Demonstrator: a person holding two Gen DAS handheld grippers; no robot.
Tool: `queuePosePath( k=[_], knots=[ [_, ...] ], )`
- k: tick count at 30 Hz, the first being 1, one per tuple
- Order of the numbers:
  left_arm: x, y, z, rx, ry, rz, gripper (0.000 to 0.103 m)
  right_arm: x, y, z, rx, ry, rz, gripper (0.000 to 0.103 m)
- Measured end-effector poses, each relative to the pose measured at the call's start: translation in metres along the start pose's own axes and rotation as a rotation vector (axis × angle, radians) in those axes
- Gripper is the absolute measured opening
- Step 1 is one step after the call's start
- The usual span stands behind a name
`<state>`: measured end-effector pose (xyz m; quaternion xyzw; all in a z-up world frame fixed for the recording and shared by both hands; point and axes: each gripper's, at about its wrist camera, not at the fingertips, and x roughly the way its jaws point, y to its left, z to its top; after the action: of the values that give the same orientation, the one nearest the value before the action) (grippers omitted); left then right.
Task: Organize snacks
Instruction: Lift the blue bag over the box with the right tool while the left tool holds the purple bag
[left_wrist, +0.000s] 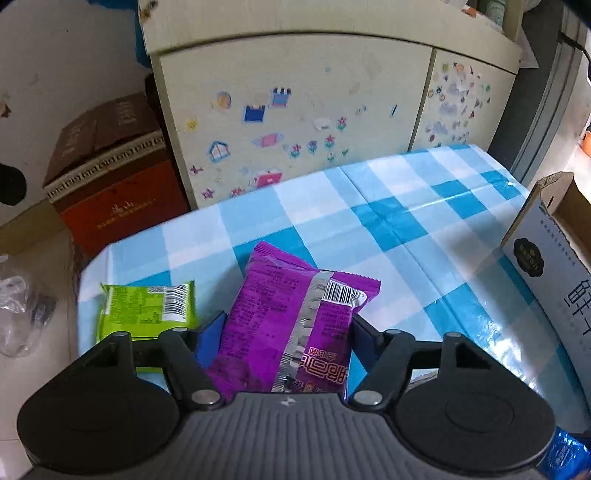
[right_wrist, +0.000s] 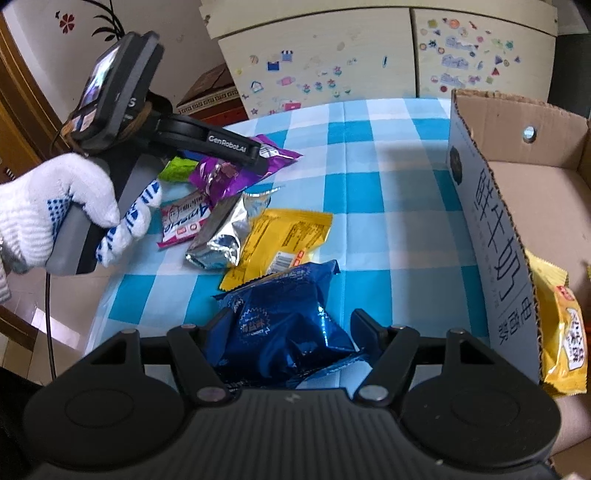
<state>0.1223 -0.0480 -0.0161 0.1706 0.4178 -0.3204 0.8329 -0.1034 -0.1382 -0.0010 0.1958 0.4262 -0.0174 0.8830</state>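
The left gripper stands over the left end of the table, which is covered in a blue-and-white checked cloth. A purple snack packet lies between its fingers, barcode side up; both pads appear to bear on the packet's sides, so it reads as held at a moderate width. In the right wrist view a white gloved hand grips the handle of this gripper. Just left of the purple packet, a green snack packet lies flat on the table, near the table's left edge.

Toward the middle of the table lies a loose group: a pink-and-white packet, a silver foil packet touching it, and a yellow packet partly under the silver one.

The right gripper is set at a moderate width around a blue foil packet. The left pad touches the packet; whether the right pad bears on it cannot be told, so a firm hold is not confirmed.

At the right stands an open cardboard box with printed characters on its near wall. Inside it lies another yellow snack packet.
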Motion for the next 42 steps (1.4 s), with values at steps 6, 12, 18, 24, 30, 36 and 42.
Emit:
queuePosePath(
  k=[6,12,18,24,30,36,42],
  knots=[
    [-0.023,-0.002,-0.001,-0.044,-0.026,0.014,0.075,-0.004,-0.003,0.003,0.021,-0.026,-0.001,0.07],
    [-0.054,-0.005,-0.005,-0.099,-0.067,0.012,0.075,-0.013,-0.008,0.01,0.053,-0.065,0.019,0.07],
    [-0.087,-0.015,-0.015,-0.151,-0.11,0.003,0.075,-0.023,-0.009,0.012,0.051,-0.103,0.017,0.07],
    [-0.106,-0.02,-0.034,-0.225,-0.124,0.013,0.075,-0.036,-0.01,0.011,0.049,-0.134,0.018,0.07],
    [-0.123,-0.025,-0.057,-0.298,-0.138,0.025,0.075,-0.05,-0.012,0.014,0.053,-0.168,0.026,0.07],
    [-0.14,-0.031,-0.08,-0.384,-0.169,0.026,0.075,-0.062,-0.015,0.017,0.061,-0.193,0.03,0.07],
    [-0.15,-0.035,-0.106,-0.463,-0.172,0.037,0.075,-0.073,-0.017,0.016,0.073,-0.212,0.035,0.07]
  ],
)
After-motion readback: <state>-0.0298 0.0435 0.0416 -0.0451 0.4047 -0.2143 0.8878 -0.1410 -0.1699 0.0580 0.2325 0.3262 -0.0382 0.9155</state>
